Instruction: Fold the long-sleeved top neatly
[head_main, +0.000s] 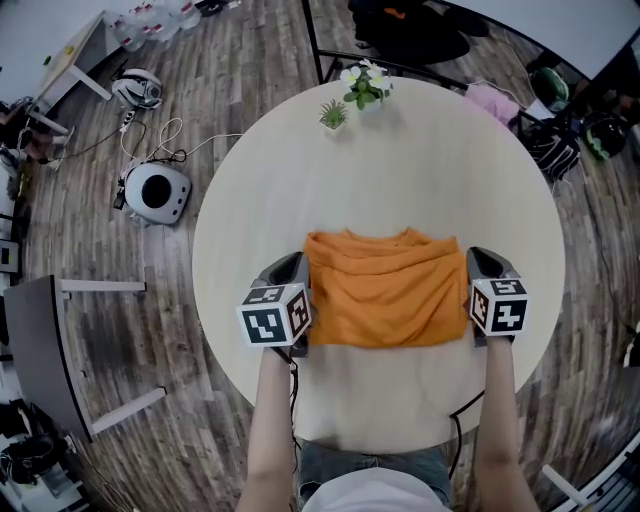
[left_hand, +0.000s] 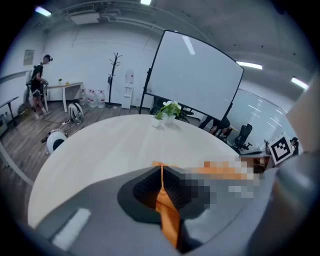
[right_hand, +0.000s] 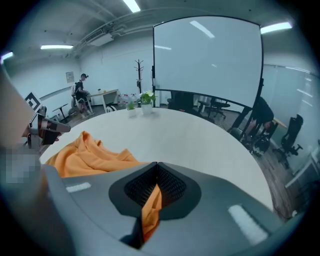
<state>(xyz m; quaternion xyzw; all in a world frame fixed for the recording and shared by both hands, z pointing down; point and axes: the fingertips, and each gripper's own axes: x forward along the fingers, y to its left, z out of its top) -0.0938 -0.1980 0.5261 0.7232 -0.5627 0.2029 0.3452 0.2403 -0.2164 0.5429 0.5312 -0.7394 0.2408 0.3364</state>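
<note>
Table (head_main: 420, 170), orange top (head_main: 388, 295), sleeves hidden, left gripper (left_hand: 161, 169), right gripper (right_hand: 157, 166) pinching

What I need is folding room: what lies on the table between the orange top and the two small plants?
Nothing: in the head view the table is bare between the orange top and the two small plants.

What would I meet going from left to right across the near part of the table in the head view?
left gripper → orange top → right gripper; each gripper is shut on one side edge of the top.
</note>
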